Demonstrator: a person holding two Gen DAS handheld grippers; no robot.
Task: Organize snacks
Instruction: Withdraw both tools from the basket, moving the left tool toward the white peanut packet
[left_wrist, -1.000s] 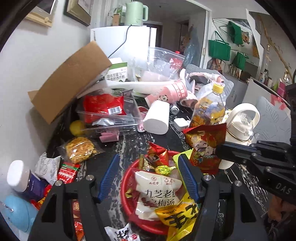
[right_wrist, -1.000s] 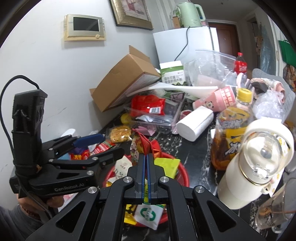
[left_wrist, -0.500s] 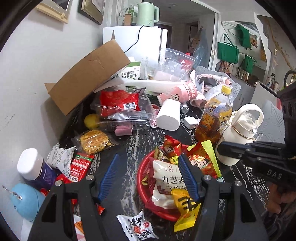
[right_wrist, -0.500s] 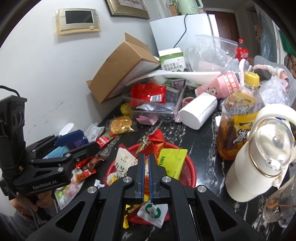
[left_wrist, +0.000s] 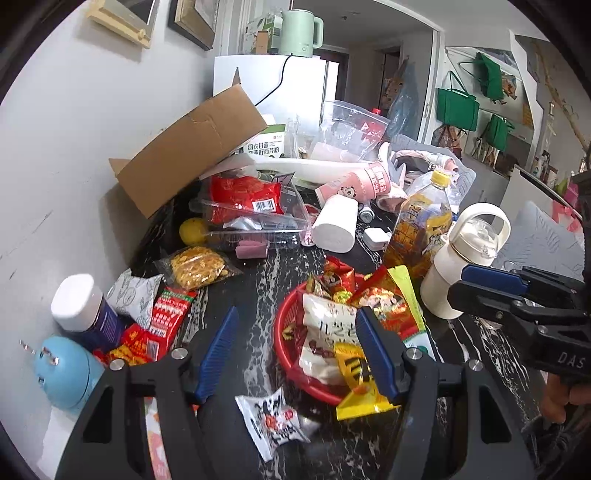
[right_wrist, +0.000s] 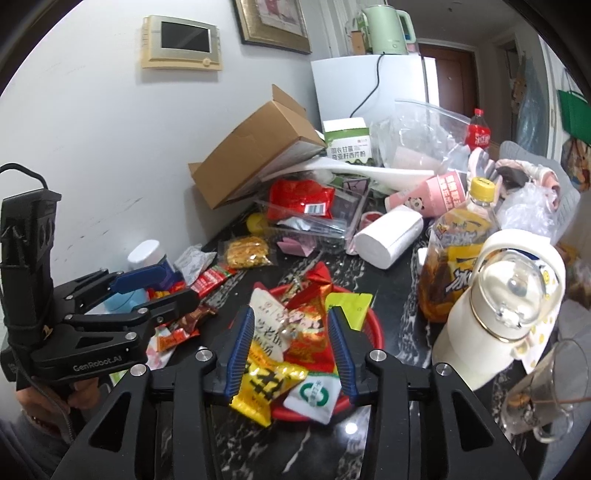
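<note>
Right gripper (right_wrist: 291, 345): jaws have just been opening, nothing gripped; red snack basket (right_wrist: 373, 325) lies beyond them. Left gripper (left_wrist: 295, 354): jaws half open, empty; basket beyond its right jaw.

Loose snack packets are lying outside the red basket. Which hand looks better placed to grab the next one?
Left, probably. The left gripper is open above the white packet, with red packets beside it; the right gripper hovers over the red basket.

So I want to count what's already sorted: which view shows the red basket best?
The right wrist view: the red basket sits centred, with most of its rim and packets visible. In the left wrist view the red basket is partly hidden behind a finger of the left gripper.
</note>
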